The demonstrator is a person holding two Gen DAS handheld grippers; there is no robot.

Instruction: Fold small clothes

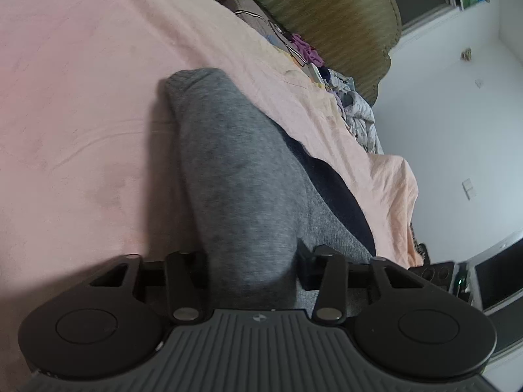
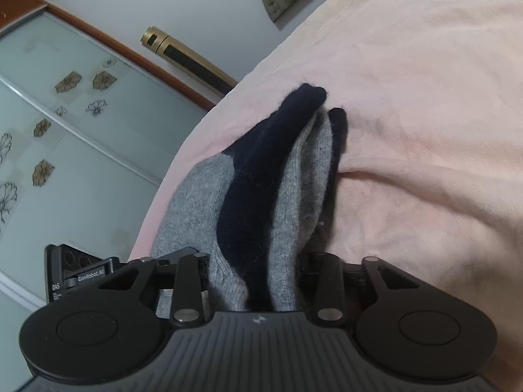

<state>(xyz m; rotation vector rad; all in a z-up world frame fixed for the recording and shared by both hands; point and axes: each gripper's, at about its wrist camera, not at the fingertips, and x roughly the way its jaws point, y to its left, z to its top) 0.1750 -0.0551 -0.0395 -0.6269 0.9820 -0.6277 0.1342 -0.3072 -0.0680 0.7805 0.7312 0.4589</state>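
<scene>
In the left wrist view a grey sock [image 1: 228,163] with a navy part [image 1: 340,196] lies stretched away from me over the pink bed sheet [image 1: 81,98]. Its near end fills the gap of my left gripper [image 1: 251,261], whose jaws press on it. The right wrist view shows a bunched grey and navy sock [image 2: 294,179], its navy tip [image 2: 307,98] pointing away. My right gripper [image 2: 253,261] is shut on the near end of it. The black body of the other gripper [image 2: 81,271] shows at the left, close beside the same fabric.
An olive padded headboard [image 1: 327,16] and a heap of mixed clothes [image 1: 353,98] sit along the bed's far side. The sheet's edge [image 1: 405,212] drops off at the right. Frosted flower-patterned sliding doors [image 2: 65,130] and a gold cylinder [image 2: 189,58] stand beyond the bed.
</scene>
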